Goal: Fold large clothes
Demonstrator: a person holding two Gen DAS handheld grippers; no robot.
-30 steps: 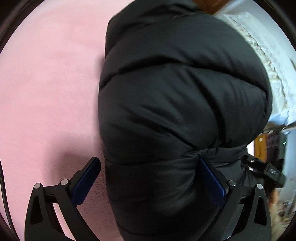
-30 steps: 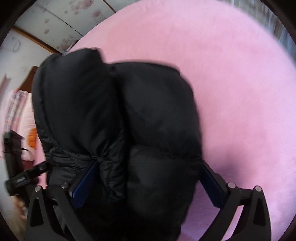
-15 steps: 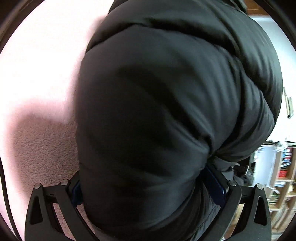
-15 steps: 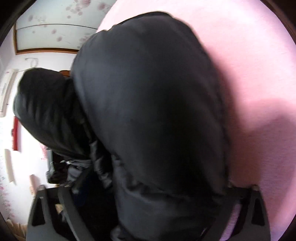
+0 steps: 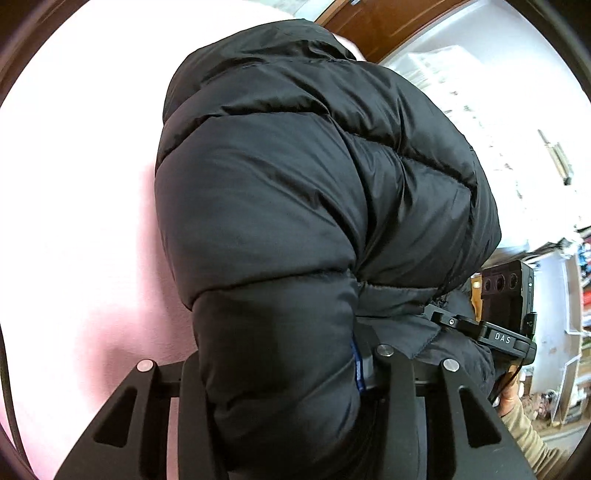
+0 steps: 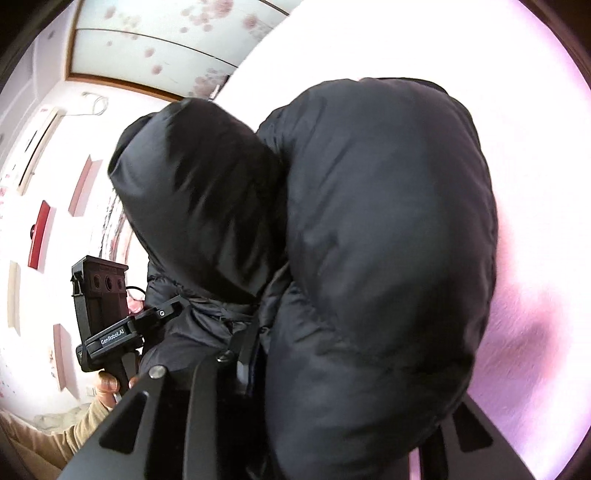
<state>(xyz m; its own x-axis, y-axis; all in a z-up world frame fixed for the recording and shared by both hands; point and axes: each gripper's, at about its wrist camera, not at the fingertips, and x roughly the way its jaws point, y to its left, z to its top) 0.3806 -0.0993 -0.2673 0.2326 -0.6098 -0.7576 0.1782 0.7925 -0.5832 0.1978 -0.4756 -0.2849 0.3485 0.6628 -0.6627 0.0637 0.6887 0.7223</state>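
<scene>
A black puffer jacket [image 5: 295, 206] fills the left wrist view, bunched up over a pink bed cover [image 5: 74, 221]. My left gripper [image 5: 280, 365] is closing on a thick fold of it; the blue pad [image 5: 357, 365] presses into the fabric. In the right wrist view the same jacket [image 6: 388, 221] bulges in two lobes above the pink cover [image 6: 535, 258]. My right gripper [image 6: 351, 376] is closing on another fold; its right finger is hidden under the fabric. Each view shows the other gripper beside the jacket, the right gripper [image 5: 443, 319] and the left gripper [image 6: 166, 312].
A brown door [image 5: 388, 22] and cluttered shelves [image 5: 576, 295] lie beyond the bed. A person's hand with a beige sleeve [image 5: 524, 424] holds the right gripper. A wall air conditioner [image 6: 37, 147], red wall niches [image 6: 40, 236] and a flowered panel [image 6: 166, 37] stand behind.
Both sets of jaws went from wide apart to pinched on folds of the jacket. Both grippers rose, and the jacket bulk lifted with them off the pink cover.
</scene>
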